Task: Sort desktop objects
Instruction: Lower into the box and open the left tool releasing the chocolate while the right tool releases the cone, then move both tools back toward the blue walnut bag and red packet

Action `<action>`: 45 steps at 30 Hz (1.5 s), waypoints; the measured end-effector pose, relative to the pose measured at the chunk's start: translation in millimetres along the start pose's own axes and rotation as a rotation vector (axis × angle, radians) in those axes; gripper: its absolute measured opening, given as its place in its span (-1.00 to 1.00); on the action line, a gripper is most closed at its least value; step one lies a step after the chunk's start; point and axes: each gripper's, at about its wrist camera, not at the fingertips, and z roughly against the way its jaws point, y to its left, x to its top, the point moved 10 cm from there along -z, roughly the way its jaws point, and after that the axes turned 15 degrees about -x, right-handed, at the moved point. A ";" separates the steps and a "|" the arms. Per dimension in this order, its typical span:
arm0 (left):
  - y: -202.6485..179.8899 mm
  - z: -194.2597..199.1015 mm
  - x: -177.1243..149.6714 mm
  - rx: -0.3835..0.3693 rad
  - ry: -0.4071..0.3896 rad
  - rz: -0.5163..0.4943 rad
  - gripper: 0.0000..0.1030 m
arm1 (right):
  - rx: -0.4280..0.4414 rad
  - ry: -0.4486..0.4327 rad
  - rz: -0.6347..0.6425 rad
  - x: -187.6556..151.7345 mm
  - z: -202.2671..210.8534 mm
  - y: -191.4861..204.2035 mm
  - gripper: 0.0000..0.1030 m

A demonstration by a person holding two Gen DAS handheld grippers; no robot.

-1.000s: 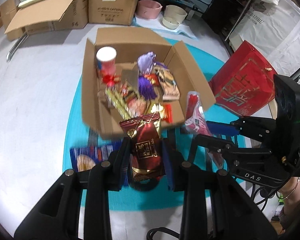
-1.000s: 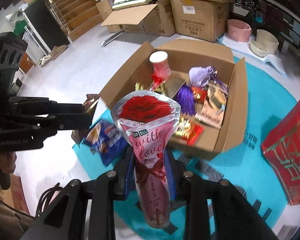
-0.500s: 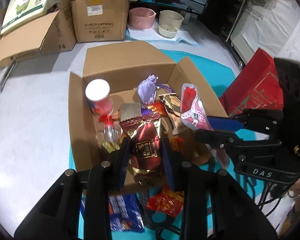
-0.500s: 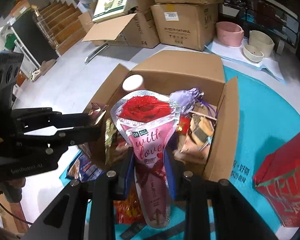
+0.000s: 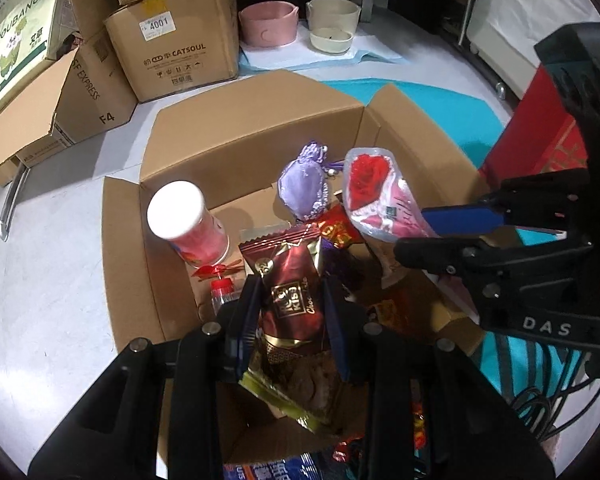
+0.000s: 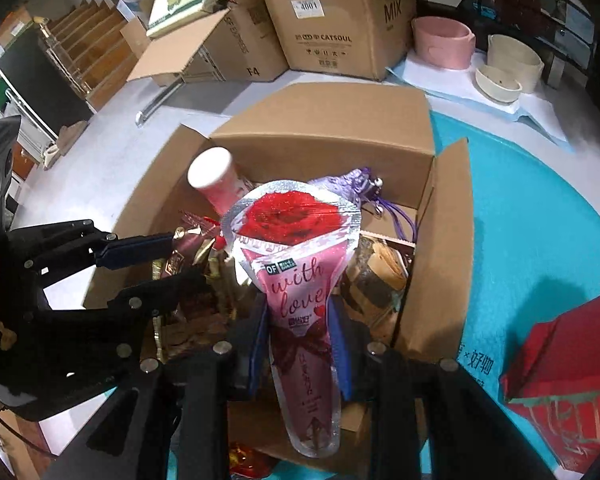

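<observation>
Filling the middle of both views, the open cardboard box (image 5: 252, 140) sits on a teal mat (image 6: 520, 208), with a red gift bag (image 6: 564, 380) at 4 o'clock. Over the box, the right gripper (image 6: 298, 320) has its jaws clamped on a pink rose packet (image 6: 296, 264). At 9 o'clock of it, the left gripper (image 5: 290, 316) has its jaws clamped on a maroon chocolate pouch (image 5: 294, 300). A white-lidded cup (image 5: 184, 216) stands inside at 10 o'clock.

You are working in a storeroom or stock area: sealed shipping cartons (image 5: 180, 56) stacked on a pale floor (image 5: 52, 280), dark shelving (image 6: 540, 8) behind, pet bowls (image 5: 268, 28) on a pad, wooden stairs (image 6: 88, 52) beside them.
</observation>
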 end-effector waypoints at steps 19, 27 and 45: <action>20.8 -18.4 -2.1 0.097 0.017 0.034 0.44 | -0.056 -0.005 0.030 -3.6 -11.4 -0.7 0.06; 10.5 7.2 -0.4 0.102 -0.029 0.005 0.59 | -0.060 -0.050 0.005 -2.6 12.8 -6.9 0.19; 6.7 88.4 -51.6 0.157 -0.114 0.041 0.90 | -0.039 -0.075 0.055 -43.2 57.7 27.0 0.20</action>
